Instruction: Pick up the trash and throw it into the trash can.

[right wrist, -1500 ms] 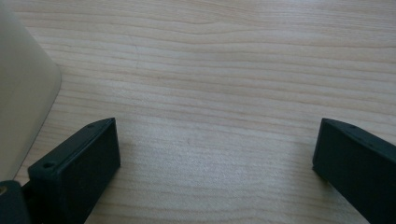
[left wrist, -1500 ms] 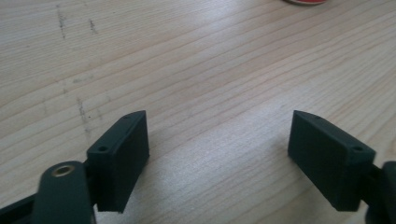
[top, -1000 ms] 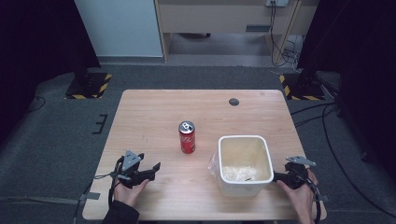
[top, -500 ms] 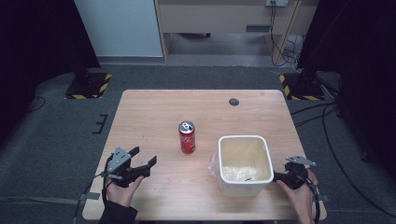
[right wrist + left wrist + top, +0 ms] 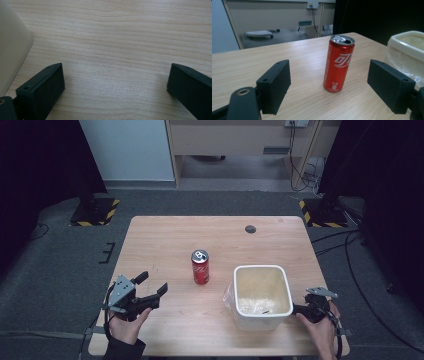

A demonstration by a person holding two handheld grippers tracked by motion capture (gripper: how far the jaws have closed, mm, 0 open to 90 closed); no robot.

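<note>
Nearest you, your left gripper (image 5: pixel 152 292) sits at about 8 o'clock on the pale wooden table (image 5: pixel 165 240). Its jaws have just been opening and now stand wide apart with nothing between them. Against a second ago it has lifted off the tabletop and tipped toward the middle, which reads as lining up a reach. Your right gripper (image 5: pixel 298 309) at 4 o'clock has not moved; its jaws are spread too, empty, over bare wood just beside the cream rectangular plastic bin (image 5: pixel 240 317).

The slim red aluminium drink can (image 5: pixel 338 65) stands upright near the table's centre, at about 1 o'clock from the left gripper and framed between its jaws in the left gripper view, though well apart from them. The bin, with a clear plastic bag (image 5: pixel 229 295) bunched against its left wall, stands near the can at its 4 o'clock, so come in from the left, where the wood is open.

Farther off, a small dark round disc (image 5: pixel 250 229) lies near the far edge at 1 o'clock, clear of your path.
</note>
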